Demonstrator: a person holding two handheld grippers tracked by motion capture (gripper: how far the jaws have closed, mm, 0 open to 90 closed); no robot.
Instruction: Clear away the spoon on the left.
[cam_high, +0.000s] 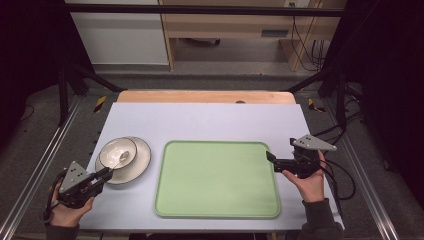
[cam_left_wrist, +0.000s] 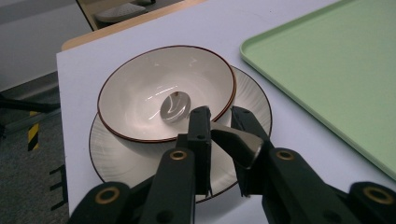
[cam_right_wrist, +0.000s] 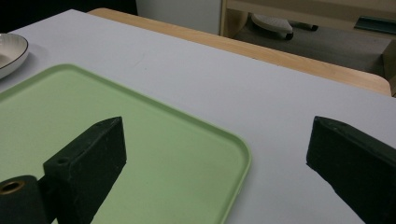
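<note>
Left gripper (cam_left_wrist: 219, 122) narrowed around spoon (cam_left_wrist: 212, 128) handle in bowl (cam_left_wrist: 140, 88); right gripper (cam_right_wrist: 215, 154) wide, empty. Risk: shallow grip slipping, bowl sliding off plate (cam_left_wrist: 254, 95).

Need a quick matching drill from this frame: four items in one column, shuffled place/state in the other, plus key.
Column 1
1. spoon
2. bowl
3. tray
4. right gripper

Column 2
A. green, nothing on it, middle of the table
B. jaws wide apart, at the tray's right edge
C. stacked on the plate
D. scoop end lying in the bowl, handle between the left gripper's jaws

Pairs: 1-D, 2-C, 3-A, 4-B
</note>
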